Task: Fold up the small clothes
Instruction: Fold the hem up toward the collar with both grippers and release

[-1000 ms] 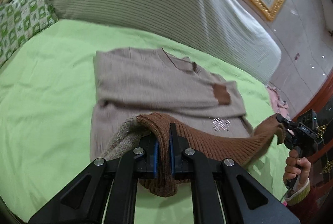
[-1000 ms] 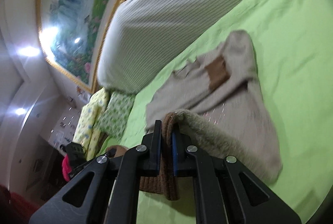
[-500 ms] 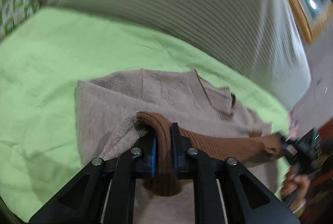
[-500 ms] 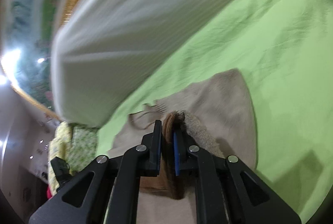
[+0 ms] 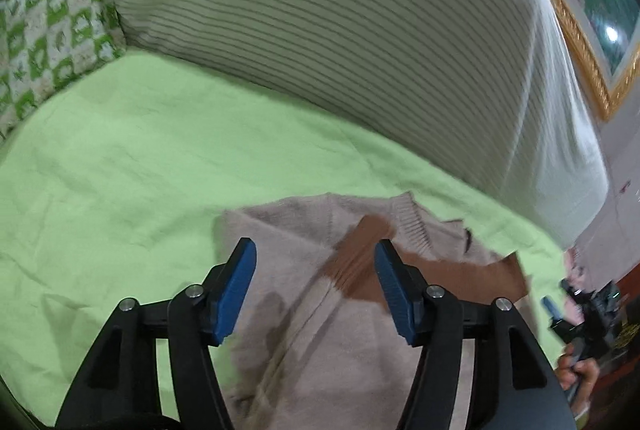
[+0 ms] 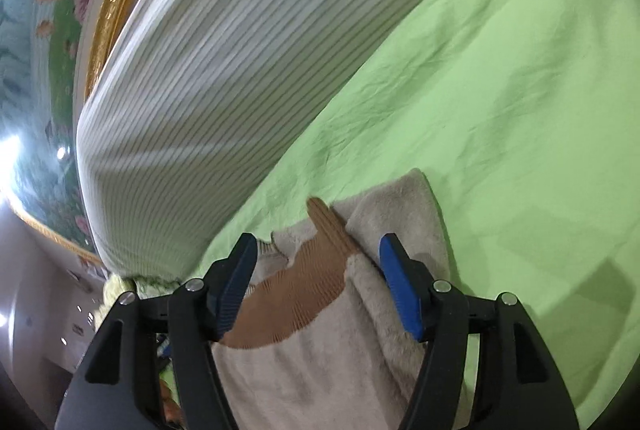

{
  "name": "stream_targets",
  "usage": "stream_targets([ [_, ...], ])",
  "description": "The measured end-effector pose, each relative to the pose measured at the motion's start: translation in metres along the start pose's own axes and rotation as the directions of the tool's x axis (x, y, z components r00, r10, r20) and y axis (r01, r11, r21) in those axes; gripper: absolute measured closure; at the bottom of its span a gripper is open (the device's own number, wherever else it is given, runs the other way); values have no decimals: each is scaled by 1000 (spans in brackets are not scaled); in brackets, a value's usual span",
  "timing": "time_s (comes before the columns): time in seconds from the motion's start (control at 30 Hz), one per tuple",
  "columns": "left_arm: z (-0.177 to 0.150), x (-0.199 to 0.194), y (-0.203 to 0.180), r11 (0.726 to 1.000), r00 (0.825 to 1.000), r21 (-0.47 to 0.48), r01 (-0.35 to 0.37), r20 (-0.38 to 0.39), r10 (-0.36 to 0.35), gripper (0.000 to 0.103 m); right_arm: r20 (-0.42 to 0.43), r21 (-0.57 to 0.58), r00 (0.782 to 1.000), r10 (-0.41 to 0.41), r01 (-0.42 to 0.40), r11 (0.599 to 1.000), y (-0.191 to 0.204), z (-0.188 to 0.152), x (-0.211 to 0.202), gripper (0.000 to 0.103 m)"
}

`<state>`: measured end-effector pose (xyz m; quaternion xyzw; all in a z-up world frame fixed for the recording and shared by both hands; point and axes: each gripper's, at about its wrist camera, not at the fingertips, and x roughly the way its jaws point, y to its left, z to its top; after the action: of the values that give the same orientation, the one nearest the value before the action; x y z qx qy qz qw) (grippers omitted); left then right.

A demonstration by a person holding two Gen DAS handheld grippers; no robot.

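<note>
A small beige sweater [image 5: 288, 310] with a brown ribbed hem [image 5: 452, 278] lies folded on the green bed sheet [image 5: 140, 158]; the hem rests across the upper part near the collar. My left gripper [image 5: 314, 262] is open just above it, holding nothing. In the right wrist view the same sweater [image 6: 332, 362] and brown hem [image 6: 296, 302] lie under my right gripper [image 6: 316, 254], which is open and empty. The right gripper also shows at the far right of the left wrist view [image 5: 560, 314].
A large striped cushion [image 5: 340, 42] stands along the back of the bed, also in the right wrist view [image 6: 240, 50]. A green patterned pillow [image 5: 52, 34] sits at the left. A gold-framed painting [image 5: 592, 30] hangs on the wall behind.
Both grippers carried the brown hem forward over the sweater, then opened and let it go. The hem now lies flat near the collar.
</note>
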<state>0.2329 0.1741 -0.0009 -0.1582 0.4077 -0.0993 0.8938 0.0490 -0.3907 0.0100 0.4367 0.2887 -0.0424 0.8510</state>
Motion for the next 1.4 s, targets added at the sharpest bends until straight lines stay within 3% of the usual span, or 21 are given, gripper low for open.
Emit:
stream_targets([
  [0.17,-16,9,-7,995,998,92,-48,-38,52,37,-30,-143,996,-80,75,987,17,-10,9,38],
  [0.27,-19,22,-21,975,993,201,-92,-52,104,35,-41,-278,988,-148,131,952,37,-11,22,38],
  [0.37,-26,39,-44,938,987,327,-118,-69,148,32,-31,-432,974,-223,188,882,57,-11,37,38],
  [0.47,-37,64,-63,870,966,452,-195,-63,249,32,-27,-534,952,-304,244,809,63,-13,60,38],
  [0.5,-40,74,-66,850,956,476,-223,-64,286,33,-28,-553,944,-329,260,791,62,-13,68,38],
  [0.53,-42,80,-66,846,951,481,-229,-73,299,44,-31,-562,939,-342,266,783,59,-12,76,38],
  [0.57,-42,87,-64,853,950,473,-220,-93,297,62,-41,-573,936,-348,264,776,56,-11,84,38],
  [0.6,-42,92,-60,869,952,453,-198,-122,281,73,-47,-583,933,-357,264,768,55,-11,90,39],
  [0.63,-42,94,-59,881,954,436,-182,-137,265,91,-50,-596,929,-368,268,757,54,-12,95,46],
  [0.67,-42,94,-58,886,958,429,-175,-133,254,96,-57,-611,926,-373,263,747,54,-13,100,53],
  [0.7,-43,91,-61,876,959,442,-191,-104,262,97,-72,-626,925,-374,250,739,54,-16,104,77],
  [0.73,-45,86,-63,867,961,454,-206,-75,267,98,-71,-636,925,-374,247,731,56,-18,105,93],
  [0.83,-39,63,-62,885,973,419,-200,-21,230,99,-21,-643,948,-318,230,731,63,-18,89,94],
  [0.9,-26,43,-56,912,983,369,-178,16,185,99,37,-617,970,-242,213,758,71,-12,66,94],
  [0.97,-15,37,-55,921,984,347,-177,37,176,99,88,-594,979,-186,202,779,77,-3,50,94],
  [1.07,-5,52,-59,909,978,364,-201,23,208,99,149,-563,967,-205,253,787,80,10,54,94],
  [1.13,-6,70,-59,905,975,377,-198,-19,221,98,137,-534,960,-244,279,798,73,14,68,94],
  [1.27,-18,93,-54,891,962,395,-224,-55,267,95,93,-522,919,-382,372,768,49,5,102,93],
  [1.3,-21,91,-53,890,961,393,-231,-51,272,93,95,-518,906,-412,398,757,43,1,105,91],
  [1.4,-21,63,-47,907,967,348,-238,0,253,87,112,-516,902,-417,412,751,39,-3,96,82],
])
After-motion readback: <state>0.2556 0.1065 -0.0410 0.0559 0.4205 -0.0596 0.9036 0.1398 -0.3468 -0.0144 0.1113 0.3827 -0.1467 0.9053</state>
